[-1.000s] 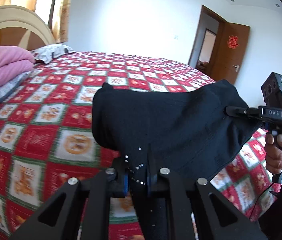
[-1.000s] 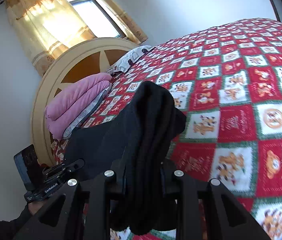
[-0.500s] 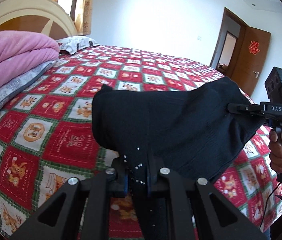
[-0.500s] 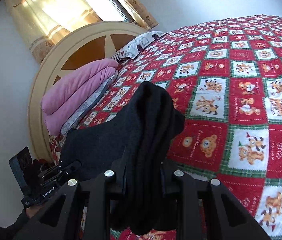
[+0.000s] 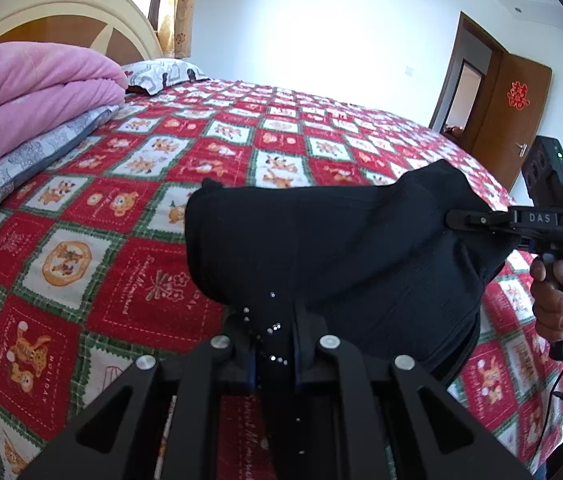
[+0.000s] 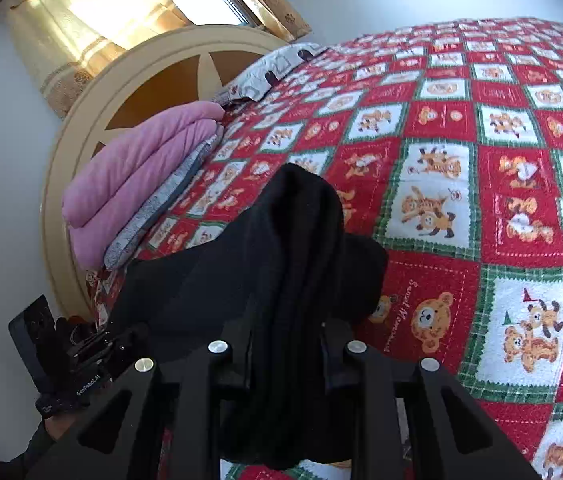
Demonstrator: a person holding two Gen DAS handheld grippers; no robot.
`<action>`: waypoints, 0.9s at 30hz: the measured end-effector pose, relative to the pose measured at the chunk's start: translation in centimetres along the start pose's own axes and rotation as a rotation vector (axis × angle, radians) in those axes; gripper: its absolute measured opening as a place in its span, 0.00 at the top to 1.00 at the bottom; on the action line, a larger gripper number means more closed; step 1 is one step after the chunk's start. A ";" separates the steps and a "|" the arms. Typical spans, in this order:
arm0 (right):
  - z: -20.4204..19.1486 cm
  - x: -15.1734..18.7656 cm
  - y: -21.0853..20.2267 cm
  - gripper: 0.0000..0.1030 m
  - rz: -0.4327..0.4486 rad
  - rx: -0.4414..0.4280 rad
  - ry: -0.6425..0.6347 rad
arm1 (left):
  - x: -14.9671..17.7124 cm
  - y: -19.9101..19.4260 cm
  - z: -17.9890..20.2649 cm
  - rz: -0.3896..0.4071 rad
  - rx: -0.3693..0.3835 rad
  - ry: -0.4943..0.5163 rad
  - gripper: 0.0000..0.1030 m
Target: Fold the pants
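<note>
The black pants (image 5: 333,252) hang bunched between my two grippers, held up above the bed. My left gripper (image 5: 275,344) is shut on one end of the pants, where small shiny studs show. My right gripper (image 6: 287,344) is shut on a thick fold of the pants (image 6: 289,248). The right gripper also shows in the left wrist view (image 5: 481,220), clamped on the far right edge of the cloth. The left gripper shows in the right wrist view (image 6: 117,340) at the lower left.
The bed carries a red, green and white patchwork quilt (image 5: 129,248) with bear pictures. A folded pink blanket (image 5: 29,92) on a grey one and a pillow (image 5: 161,74) lie by the headboard (image 6: 81,128). A brown door (image 5: 509,120) stands open at the far right.
Both grippers have carried the pants toward the headboard end of the bed and lower toward the quilt. The grip on the pants is unchanged.
</note>
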State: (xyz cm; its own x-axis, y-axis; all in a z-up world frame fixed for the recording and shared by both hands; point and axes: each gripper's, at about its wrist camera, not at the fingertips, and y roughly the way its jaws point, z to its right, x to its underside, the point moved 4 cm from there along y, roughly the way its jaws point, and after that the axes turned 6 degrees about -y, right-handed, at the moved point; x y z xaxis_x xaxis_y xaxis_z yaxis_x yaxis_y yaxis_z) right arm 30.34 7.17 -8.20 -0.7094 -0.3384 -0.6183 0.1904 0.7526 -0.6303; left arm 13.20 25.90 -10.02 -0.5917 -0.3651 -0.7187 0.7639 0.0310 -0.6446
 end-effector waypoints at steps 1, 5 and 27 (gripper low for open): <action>0.5 0.1 0.6 0.76 -0.010 0.006 0.012 | 0.2 0.3 0.0 -0.002 -0.010 0.013 0.83; 1.8 0.8 1.7 0.75 -0.030 0.005 0.041 | 0.8 1.1 -0.7 -0.018 -0.042 0.012 0.58; 3.7 1.6 1.9 0.23 -0.026 0.166 0.027 | 1.5 2.3 -3.3 -0.041 -0.117 -0.080 0.00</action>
State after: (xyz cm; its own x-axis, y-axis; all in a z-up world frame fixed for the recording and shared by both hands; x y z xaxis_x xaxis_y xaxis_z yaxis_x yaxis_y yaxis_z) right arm 32.05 5.96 -12.15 -0.7333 -0.3393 -0.5892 0.2799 0.6391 -0.7164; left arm 13.19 28.54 -13.41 -0.5959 -0.4412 -0.6711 0.7016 0.1207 -0.7023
